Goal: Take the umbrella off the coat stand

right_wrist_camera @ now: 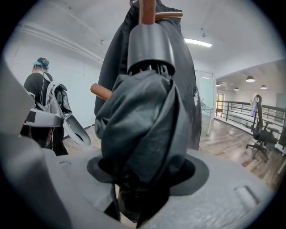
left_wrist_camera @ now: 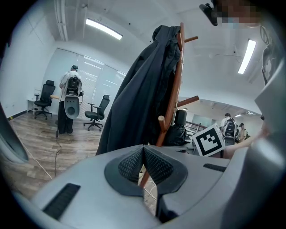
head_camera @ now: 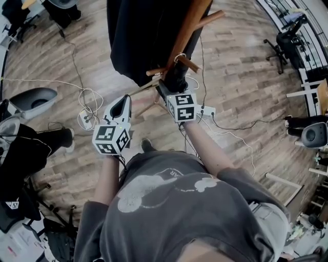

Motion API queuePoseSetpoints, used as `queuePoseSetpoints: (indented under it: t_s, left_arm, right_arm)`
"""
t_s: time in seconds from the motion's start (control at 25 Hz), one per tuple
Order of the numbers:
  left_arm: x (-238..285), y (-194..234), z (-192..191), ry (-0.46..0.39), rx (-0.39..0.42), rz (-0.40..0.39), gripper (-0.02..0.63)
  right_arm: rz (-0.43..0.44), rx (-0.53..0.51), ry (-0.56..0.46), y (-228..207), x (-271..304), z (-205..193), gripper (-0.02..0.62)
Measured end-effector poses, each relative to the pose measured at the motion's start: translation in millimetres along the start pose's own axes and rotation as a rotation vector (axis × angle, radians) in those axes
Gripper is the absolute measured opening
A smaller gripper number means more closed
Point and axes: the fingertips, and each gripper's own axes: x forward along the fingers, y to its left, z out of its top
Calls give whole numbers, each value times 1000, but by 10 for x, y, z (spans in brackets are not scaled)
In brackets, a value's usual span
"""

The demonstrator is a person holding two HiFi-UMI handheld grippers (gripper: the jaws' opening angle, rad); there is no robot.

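R claw [head_camera: 171, 88] is up at the coat stand [head_camera: 193, 23], its jaws set either side of the folded black umbrella [head_camera: 177, 78]. In the right gripper view the bunched fabric of the umbrella [right_wrist_camera: 143, 125] fills the gap of the R claw [right_wrist_camera: 143, 176] and both pads press into it, so the jaws sit part-way closed w/ a hold on the lower bundle. The umbrella hangs upright vs. the stand's wooden pole [right_wrist_camera: 146, 11], grey cap end up, just under a short peg [head_camera: 187, 63], w/ a black coat [head_camera: 136, 36] draped on the far side. L claw [head_camera: 124, 102] hovers apart from the stand, to the left of the R one; in the left gripper view its pads [left_wrist_camera: 134, 164] meet w/ nothing between them. Below: wood floor [head_camera: 236, 77] w/ loose white cables [head_camera: 87, 110].
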Motion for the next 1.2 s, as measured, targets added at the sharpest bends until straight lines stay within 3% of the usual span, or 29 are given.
queuePoseSetpoints:
  t_s: [0.36,0.68,1.2]
  left_arm:
    - [-40,-80,15,-7,12,11,-2]
    - [-135,-216,41,-26,19,18,-2]
    - [-327,-432,53,-50,35,34,-2]
  right_arm:
    - [15,10,15,-25,-83,-5,275]
    - [83,77,-12,68,-318,145,270]
    - [113,100,-65,110,-716,234,268]
